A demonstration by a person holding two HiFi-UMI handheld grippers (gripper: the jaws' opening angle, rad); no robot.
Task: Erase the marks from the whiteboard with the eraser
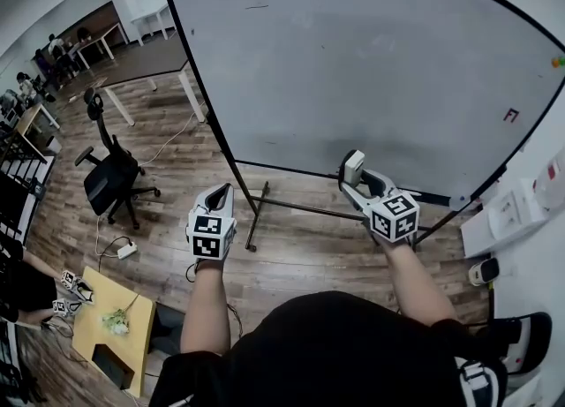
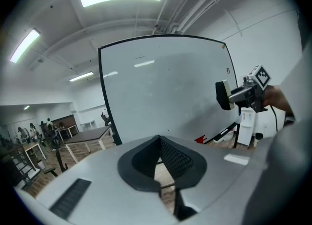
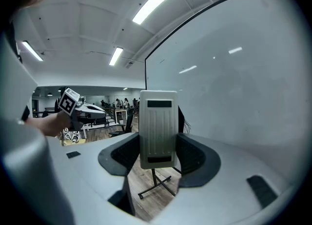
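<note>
At the board's lower edge, right gripper [image 1: 353, 177] is clamped on the eraser [image 1: 354, 166], jaws squeezing its two long sides, eraser upright and held off the whiteboard [image 1: 353, 70], no contact that I can see. Left gripper [image 1: 224, 190] is empty, jaws together at the tips, parked low near the board's left frame, nothing for it to do yet. Marks left look tiny and well apart: a red mark [image 1: 510, 115] at far right, a thin dark dash [image 1: 256, 6] up near the top left. Risks: grip is on a smooth plastic shell, so pressing hard while dragging could twist or slide the eraser in the pads. Board sits on a thin metal stand [image 1: 256, 215], so a firm push may rock or shift it, and the free gripper isn't bracing it. The top dash is a long reach, and uneven pressure there would likely leave a smear. Also worth checking the wiping face meets the board, since the right gripper view shows only the ribbed back. Materials: eraser [image 3: 158, 126] is a pale rectangular shell with rounded corners, vertical ribs and a dark slot at each end. Jaw pads are black with a fine mesh texture. Board is smooth and glossy, reflecting the ceiling lights, with a thin black frame. Floor is wood plank.
</note>
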